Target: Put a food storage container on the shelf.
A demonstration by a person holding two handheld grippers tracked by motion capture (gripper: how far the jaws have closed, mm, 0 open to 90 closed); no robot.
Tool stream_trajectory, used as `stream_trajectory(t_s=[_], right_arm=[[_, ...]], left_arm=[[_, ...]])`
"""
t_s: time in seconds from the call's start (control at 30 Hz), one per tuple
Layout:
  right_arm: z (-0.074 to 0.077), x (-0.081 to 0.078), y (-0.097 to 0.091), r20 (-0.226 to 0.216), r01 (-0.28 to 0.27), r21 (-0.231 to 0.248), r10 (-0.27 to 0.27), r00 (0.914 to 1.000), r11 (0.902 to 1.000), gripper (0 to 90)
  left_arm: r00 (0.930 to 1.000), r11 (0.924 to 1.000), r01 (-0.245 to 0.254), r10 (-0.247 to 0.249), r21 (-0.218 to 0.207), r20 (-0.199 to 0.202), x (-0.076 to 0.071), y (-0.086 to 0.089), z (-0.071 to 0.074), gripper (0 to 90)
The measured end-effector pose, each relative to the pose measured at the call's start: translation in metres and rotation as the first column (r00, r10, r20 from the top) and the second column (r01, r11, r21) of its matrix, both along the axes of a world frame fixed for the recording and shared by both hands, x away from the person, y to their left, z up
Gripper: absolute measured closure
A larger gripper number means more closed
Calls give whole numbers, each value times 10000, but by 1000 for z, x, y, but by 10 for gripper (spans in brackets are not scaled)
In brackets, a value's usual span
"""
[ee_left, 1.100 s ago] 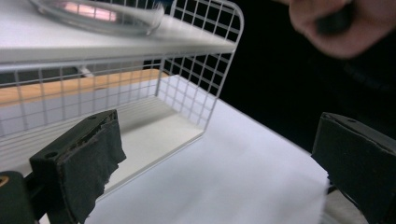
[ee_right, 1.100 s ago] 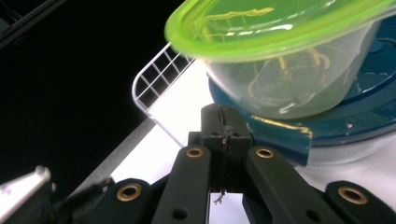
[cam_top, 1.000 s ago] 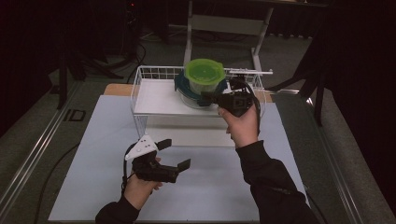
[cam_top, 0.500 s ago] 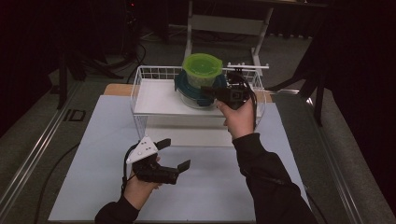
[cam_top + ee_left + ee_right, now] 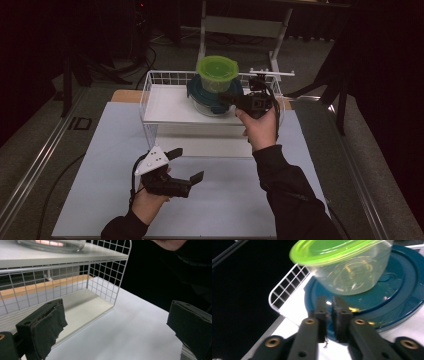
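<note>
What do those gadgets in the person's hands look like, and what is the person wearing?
Each hand holds a black two-jaw tool. The left gripper carries a pale grey three-cornered plate on top, and its jaws end in black pads with frayed fabric edges. The right gripper has angular black arms with brass-coloured rivets and trails a black cable. Both arms wear dark long sleeves.

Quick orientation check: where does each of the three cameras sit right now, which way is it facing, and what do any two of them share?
High view: above the person's side, looking forward and down at the wire rack; both forearms, left gripper, right gripper.
Left gripper view: low on the table, facing the rack's lower shelf; wide-apart pads.
Right gripper view: at the top shelf, facing the green-lidded container on the blue lid; jaws just parting, nothing between.
Shared: rack and containers.
</note>
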State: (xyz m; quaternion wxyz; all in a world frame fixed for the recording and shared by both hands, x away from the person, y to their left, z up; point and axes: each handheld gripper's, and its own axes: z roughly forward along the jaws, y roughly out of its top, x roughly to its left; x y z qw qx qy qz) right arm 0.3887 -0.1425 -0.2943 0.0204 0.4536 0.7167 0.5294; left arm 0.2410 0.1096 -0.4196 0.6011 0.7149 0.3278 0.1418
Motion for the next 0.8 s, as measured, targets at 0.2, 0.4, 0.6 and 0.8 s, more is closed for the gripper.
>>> stream_trajectory(t_s=[0.2, 0.4, 0.6, 0.8], right_arm=[[-2, -19, 1, 547, -475, -211, 486, 9973, 9986, 563], [-8, -39, -3, 1406, -986, -118, 993, 9851, 9951, 297], [-19, -53, -10, 2133, -1606, -104, 1591, 9639, 9870, 160], [-32, -63, -13, 2688, -1851, -305, 1864, 9450, 9822, 146]], left_arm=[[9991, 9994, 341, -338, -101, 260, 1, 1, 7, 22], [9958, 9981, 605, -611, 104, 688, 1, -1, 17, 22], [9947, 9962, 838, -823, -224, 615, 3, 3, 29, 22], [9958, 9973, 729, -723, -84, 562, 3, 5, 30, 22]])
